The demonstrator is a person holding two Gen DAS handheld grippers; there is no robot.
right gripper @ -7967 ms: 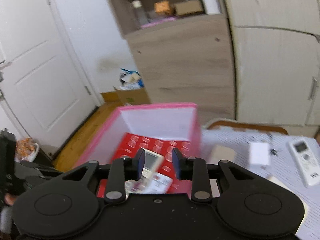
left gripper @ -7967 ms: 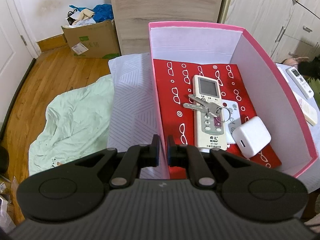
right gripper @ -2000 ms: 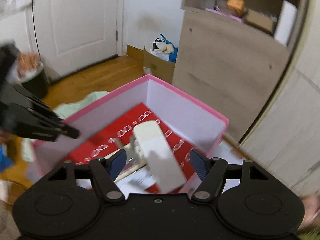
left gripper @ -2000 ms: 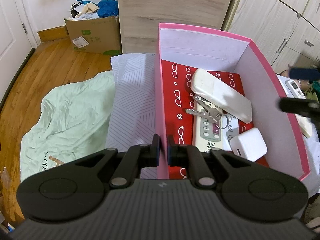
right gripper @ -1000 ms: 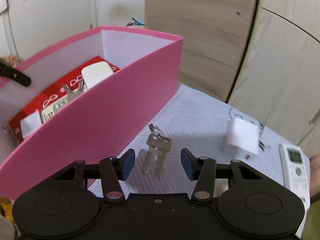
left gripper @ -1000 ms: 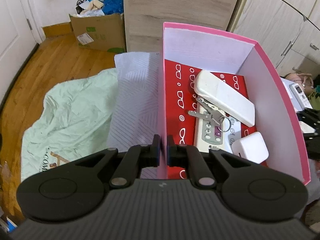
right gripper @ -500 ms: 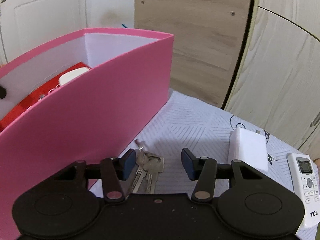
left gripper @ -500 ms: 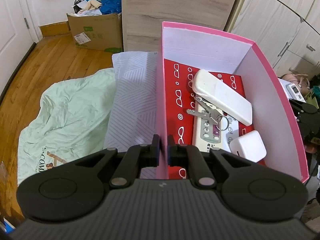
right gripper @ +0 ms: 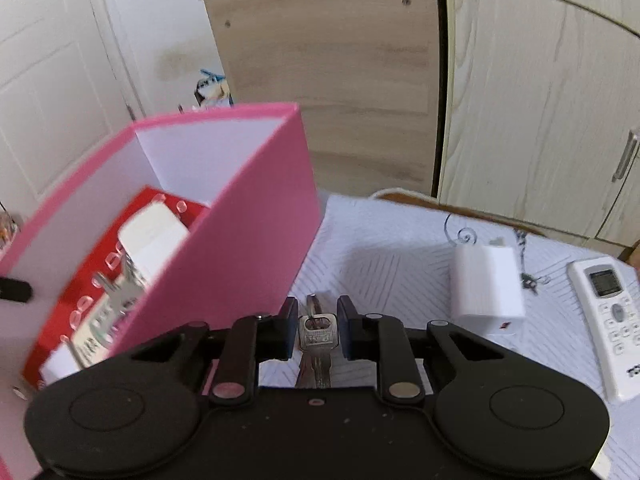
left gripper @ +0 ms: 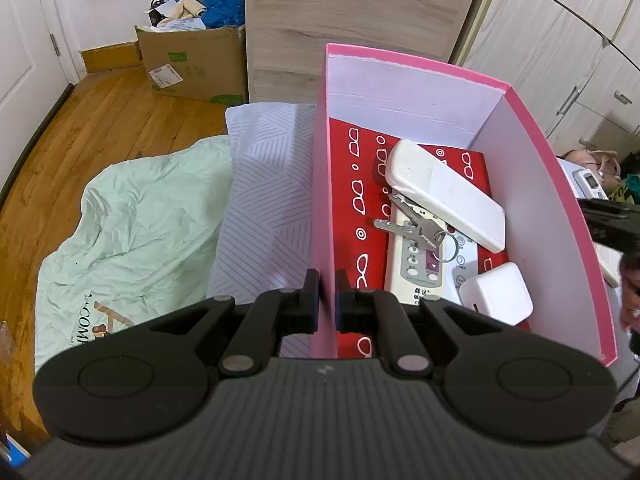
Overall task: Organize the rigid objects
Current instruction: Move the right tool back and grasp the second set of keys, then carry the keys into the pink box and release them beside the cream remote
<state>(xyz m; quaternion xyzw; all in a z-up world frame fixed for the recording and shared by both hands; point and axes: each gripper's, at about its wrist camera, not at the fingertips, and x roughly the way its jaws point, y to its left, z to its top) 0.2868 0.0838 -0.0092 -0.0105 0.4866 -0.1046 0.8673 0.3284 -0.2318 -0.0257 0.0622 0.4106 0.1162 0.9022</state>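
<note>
Right wrist view: striped tablecloth (right gripper: 400, 240), wooden wardrobe (right gripper: 540, 100), right gripper (right gripper: 317, 330) closing around keys (right gripper: 317, 334).

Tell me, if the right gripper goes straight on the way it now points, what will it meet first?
Probably the table cover. The right gripper, its jaws closing around the keys, points down at bare cloth between the pink box and the white charger. Depth is hard to judge here.
</note>
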